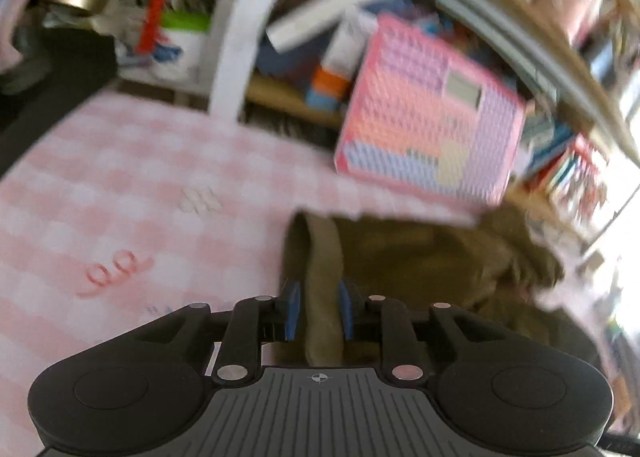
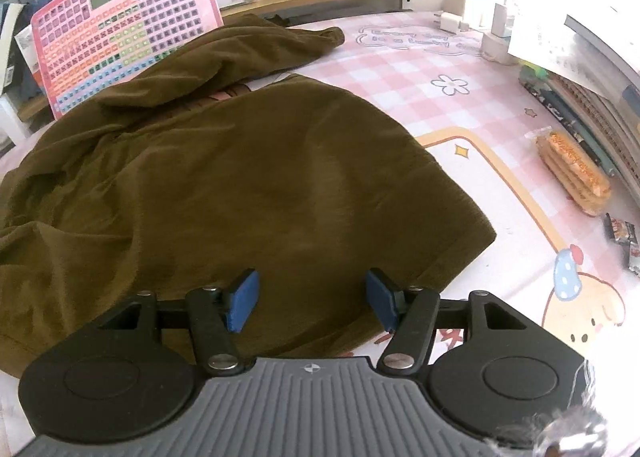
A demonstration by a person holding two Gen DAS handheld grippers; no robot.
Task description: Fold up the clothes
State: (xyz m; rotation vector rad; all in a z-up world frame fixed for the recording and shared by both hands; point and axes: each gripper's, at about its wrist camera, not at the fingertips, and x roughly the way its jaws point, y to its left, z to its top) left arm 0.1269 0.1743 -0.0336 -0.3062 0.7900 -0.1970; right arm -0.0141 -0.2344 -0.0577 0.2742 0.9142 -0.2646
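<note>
Olive-brown garment (image 2: 240, 177) spread rumpled over the pink checked counter (image 2: 440, 69), one sleeve trailing toward 12 o'clock, body edge toward 4 o'clock. Early fold step, by the look of it: left claw (image 1: 319, 311) narrow with a band of cloth between its pads, though actual pinch cannot be told through blur; right claw (image 2: 311, 299) wide, empty, hovering above the near hem. Next likely needed: firm pinch on the left, then hem grasp on the right.
</note>
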